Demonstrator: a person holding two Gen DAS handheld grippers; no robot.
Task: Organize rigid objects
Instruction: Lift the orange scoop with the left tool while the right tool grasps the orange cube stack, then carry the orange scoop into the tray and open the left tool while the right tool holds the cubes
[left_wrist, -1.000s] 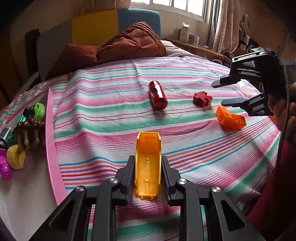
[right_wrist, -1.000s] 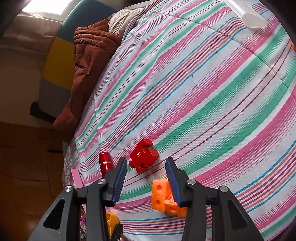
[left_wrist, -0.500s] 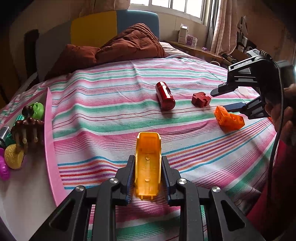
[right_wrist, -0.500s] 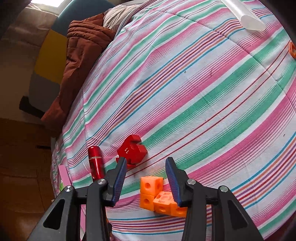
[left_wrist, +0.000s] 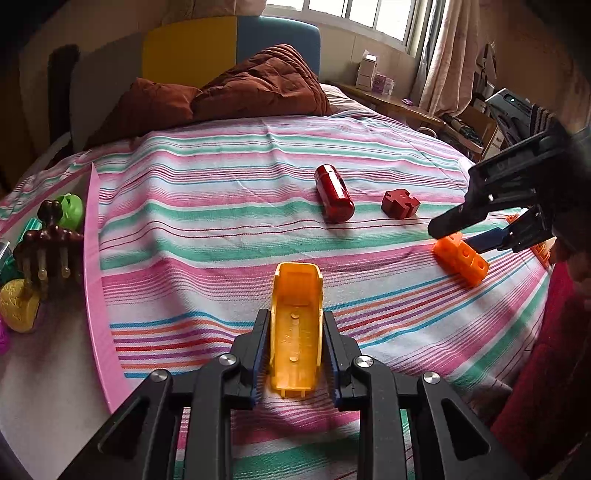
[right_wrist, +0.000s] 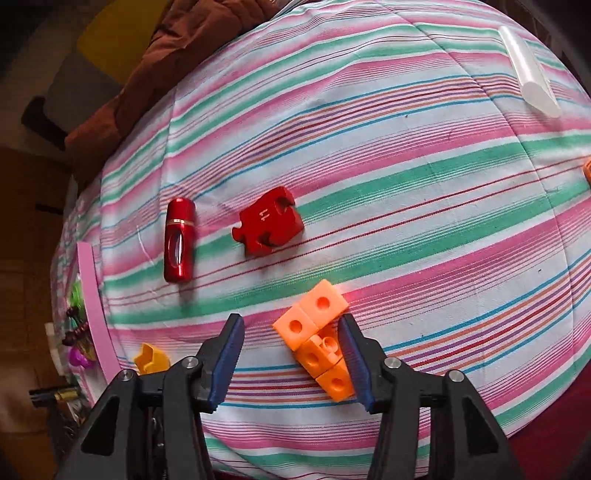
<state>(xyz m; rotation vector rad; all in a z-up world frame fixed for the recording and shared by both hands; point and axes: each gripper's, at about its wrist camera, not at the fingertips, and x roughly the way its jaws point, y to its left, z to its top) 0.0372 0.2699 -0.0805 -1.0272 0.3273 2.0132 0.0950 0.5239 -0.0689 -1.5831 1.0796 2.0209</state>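
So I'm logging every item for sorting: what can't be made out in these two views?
- Toys past the pink divider: cut by the left wrist view's edge.
- Orange piece: cut by the right wrist view's edge.
- Yellow part: mostly behind the right gripper; the left gripper holds it.
- Orange blocks: part behind the right gripper's finger.

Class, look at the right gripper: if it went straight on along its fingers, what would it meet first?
Probably the orange linked-cube block cluster, lying between the open right gripper fingers, nearer one finger. Depth is uncertain.
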